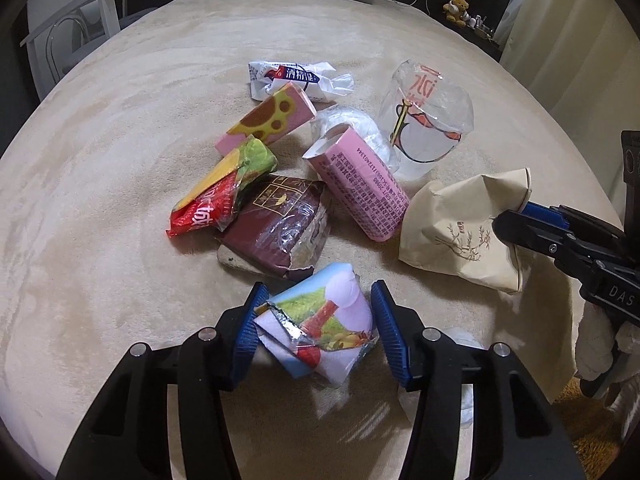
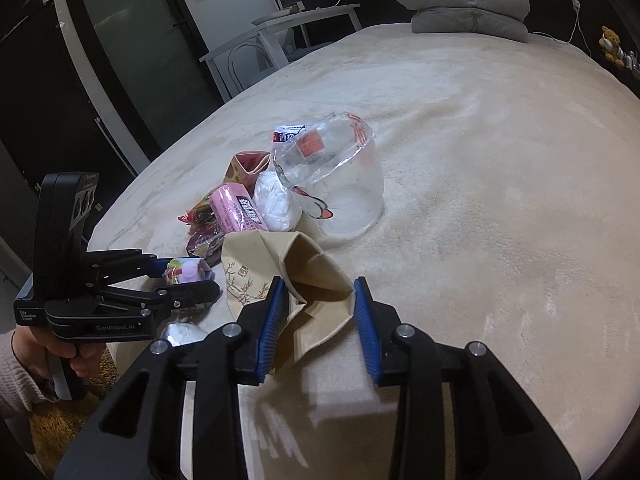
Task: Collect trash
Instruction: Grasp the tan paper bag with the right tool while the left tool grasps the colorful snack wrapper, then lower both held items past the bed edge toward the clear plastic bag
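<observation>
Beige bed blanket [image 1: 120, 200] carries the litter pile, where the left tool [image 1: 316, 330] pinches a light crumpled fruit-print carton [image 1: 320, 328] and the right tool [image 2: 318, 316] clamps a soft brown paper bag [image 2: 304, 272] by its crushable open end.

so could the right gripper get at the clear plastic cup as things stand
Probably not yet: the right gripper is shut on the crumpled paper cup. The clear plastic cup stands just beyond it with bare blanket between, so the path looks free once that is dropped.
</observation>
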Demonstrator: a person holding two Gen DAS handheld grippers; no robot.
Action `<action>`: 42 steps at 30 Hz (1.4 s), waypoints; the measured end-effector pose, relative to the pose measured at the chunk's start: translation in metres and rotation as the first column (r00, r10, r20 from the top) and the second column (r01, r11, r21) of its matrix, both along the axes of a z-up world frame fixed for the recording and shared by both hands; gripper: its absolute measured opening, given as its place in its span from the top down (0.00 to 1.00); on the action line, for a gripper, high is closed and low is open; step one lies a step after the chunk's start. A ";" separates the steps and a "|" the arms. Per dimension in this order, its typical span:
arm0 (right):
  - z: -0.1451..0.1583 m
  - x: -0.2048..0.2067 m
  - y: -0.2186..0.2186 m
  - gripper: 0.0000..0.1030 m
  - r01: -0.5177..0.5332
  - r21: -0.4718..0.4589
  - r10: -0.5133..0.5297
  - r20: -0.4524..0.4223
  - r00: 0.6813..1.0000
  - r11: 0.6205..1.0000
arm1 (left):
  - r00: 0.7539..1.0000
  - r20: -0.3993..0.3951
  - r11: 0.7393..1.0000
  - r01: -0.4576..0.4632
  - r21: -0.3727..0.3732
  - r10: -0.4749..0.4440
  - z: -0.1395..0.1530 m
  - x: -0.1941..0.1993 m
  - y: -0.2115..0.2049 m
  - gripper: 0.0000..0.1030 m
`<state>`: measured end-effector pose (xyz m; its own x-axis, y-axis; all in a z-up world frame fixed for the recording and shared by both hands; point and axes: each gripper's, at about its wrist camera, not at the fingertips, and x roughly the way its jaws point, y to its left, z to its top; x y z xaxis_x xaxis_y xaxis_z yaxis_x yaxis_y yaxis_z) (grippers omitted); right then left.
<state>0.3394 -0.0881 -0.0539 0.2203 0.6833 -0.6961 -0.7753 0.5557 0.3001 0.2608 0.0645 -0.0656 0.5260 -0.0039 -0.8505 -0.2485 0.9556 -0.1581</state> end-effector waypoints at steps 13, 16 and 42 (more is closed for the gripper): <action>0.021 -0.017 -0.025 0.71 0.052 0.042 -0.054 0.055 0.997 0.998 | 0.995 0.095 0.999 -0.040 -0.024 0.042 0.021 -0.026 0.012 0.50; 0.027 -0.022 -0.034 0.71 0.075 0.060 -0.078 0.059 0.995 0.995 | 0.992 0.117 0.998 -0.050 -0.025 0.052 0.026 -0.033 0.013 0.50; 0.055 -0.140 -0.104 0.71 0.225 0.135 -0.237 0.078 0.968 0.965 | 0.933 0.360 0.997 0.044 -0.057 -0.021 0.061 -0.138 -0.032 0.50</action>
